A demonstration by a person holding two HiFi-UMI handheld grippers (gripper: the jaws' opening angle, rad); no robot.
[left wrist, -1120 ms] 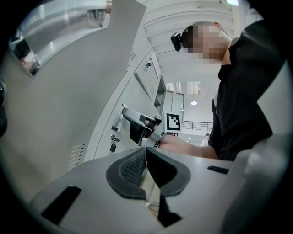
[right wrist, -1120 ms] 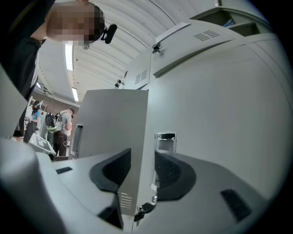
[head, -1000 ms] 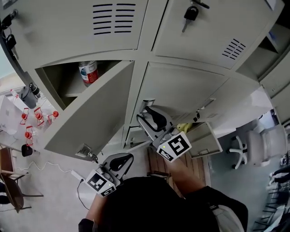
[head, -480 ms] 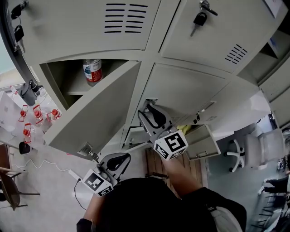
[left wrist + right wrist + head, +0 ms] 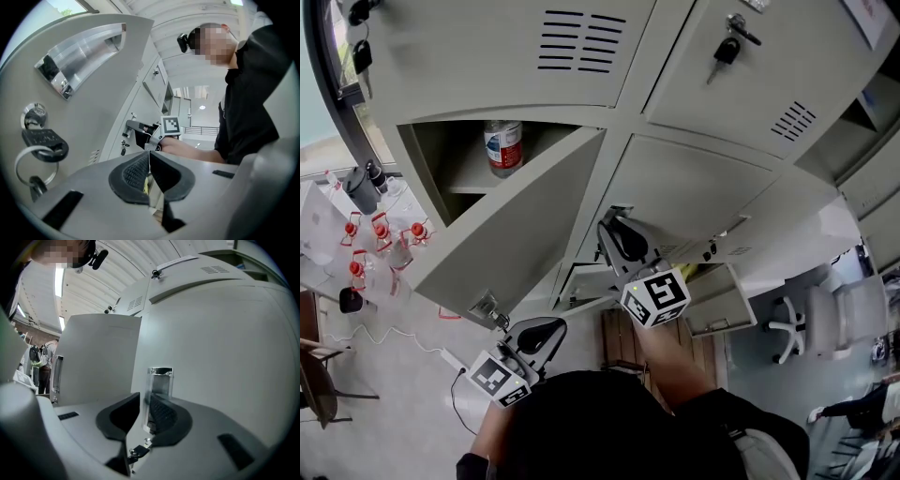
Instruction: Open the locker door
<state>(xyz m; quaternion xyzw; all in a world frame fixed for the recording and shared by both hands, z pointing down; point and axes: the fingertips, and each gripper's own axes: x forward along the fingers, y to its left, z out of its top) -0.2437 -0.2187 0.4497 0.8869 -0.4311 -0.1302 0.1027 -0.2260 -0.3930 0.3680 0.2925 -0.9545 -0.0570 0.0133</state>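
Grey lockers (image 5: 487,56) all round; the left gripper (image 5: 149,164) has its fingers pinched together on nothing, beside the open door (image 5: 516,234). The right gripper (image 5: 144,401) is nearer. Its fingers have just been closing and now clamp the upright handle (image 5: 161,380) of the shut locker door (image 5: 703,197), dead ahead of them.

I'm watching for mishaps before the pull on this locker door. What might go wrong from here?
The right gripper has just been closing its jaws on the thin lip of the handle; such a narrow hold may slip on the pull. The key hangs just below the jaws and might snag. The neighbouring open door stands close beside, so the locker door could knock it as it swings.
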